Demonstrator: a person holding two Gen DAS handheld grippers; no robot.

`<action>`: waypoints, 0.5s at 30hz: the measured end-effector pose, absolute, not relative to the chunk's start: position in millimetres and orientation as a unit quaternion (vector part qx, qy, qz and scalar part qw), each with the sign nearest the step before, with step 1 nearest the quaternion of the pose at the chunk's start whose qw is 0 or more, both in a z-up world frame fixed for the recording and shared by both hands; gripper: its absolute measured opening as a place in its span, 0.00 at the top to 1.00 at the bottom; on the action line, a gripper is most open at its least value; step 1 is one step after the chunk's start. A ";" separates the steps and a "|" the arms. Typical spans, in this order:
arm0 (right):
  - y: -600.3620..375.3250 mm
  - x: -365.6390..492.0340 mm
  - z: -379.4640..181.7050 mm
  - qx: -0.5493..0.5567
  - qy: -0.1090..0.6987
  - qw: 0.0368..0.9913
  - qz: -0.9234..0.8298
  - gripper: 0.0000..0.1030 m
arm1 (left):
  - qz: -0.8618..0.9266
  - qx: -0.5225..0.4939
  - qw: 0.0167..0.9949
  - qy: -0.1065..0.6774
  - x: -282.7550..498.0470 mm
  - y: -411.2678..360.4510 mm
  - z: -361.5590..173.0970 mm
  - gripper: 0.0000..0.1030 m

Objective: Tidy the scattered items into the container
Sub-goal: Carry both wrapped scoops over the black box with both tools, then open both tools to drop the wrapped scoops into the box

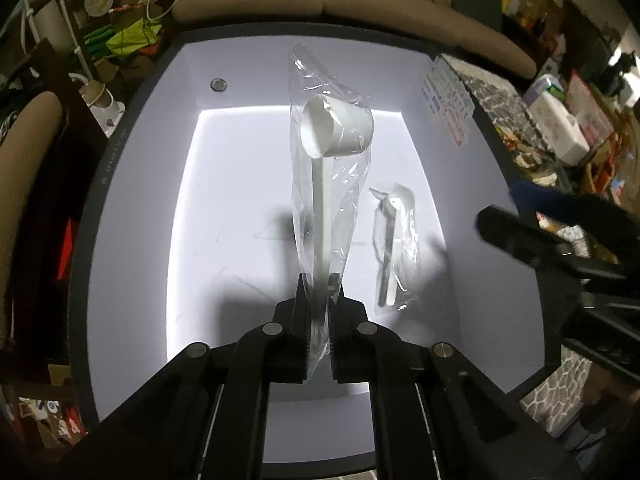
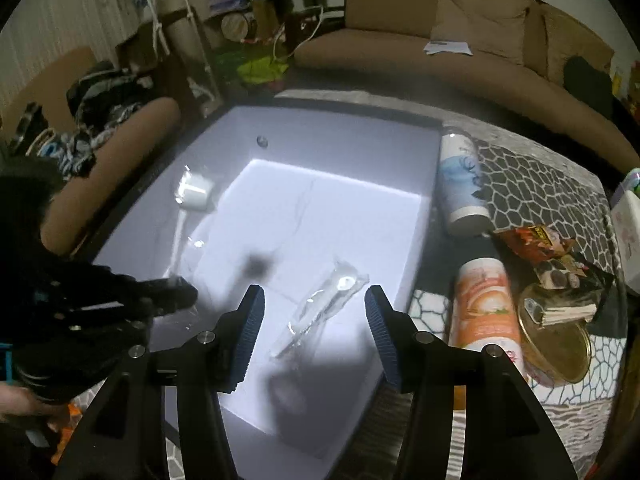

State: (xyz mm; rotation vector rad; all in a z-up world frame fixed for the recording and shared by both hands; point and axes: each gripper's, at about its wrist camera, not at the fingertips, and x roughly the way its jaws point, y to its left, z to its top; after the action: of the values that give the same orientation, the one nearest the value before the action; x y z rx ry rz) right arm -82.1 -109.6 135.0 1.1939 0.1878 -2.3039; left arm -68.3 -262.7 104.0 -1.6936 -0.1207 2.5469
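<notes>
The left gripper (image 1: 319,312) clamps a bagged white measuring scoop (image 1: 334,130) over the white container (image 1: 132,216). At four o'clock, the right gripper (image 2: 314,312) hangs half-wide above a bagged plastic spoon (image 2: 320,306) on the container floor.

A brown sofa (image 2: 460,40) curves behind a patterned tablecloth (image 2: 532,184). On the cloth lie 2 canisters, 1 blue-and-white (image 2: 460,184), 1 orange (image 2: 486,304), beside a gold lid (image 2: 556,344).
</notes>
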 end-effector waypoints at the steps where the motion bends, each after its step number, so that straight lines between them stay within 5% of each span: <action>1: -107.1 -80.7 136.8 0.440 0.069 0.267 -0.854 0.47 | 0.829 -0.556 0.040 -0.036 -69.4 -259.9 102.9 0.93; 10: -87.3 -65.8 143.2 0.431 0.082 0.260 -0.860 0.47 | 0.817 -0.575 0.025 -0.010 -79.5 -245.6 95.4 0.92; 12: -84.6 -62.8 144.7 0.430 0.077 0.261 -0.861 0.47 | 0.815 -0.579 0.016 -0.008 -79.3 -244.4 93.4 0.88; 15: -82.8 -57.6 148.3 0.425 0.073 0.263 -0.863 0.47 | 0.814 -0.580 0.005 -0.024 -75.3 -248.0 93.0 0.68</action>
State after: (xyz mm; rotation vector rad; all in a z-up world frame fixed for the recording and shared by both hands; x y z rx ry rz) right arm -57.6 -82.8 148.3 1.1479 0.1967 -2.3340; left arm -75.3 -248.0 93.0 -1.8181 -0.0745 2.5495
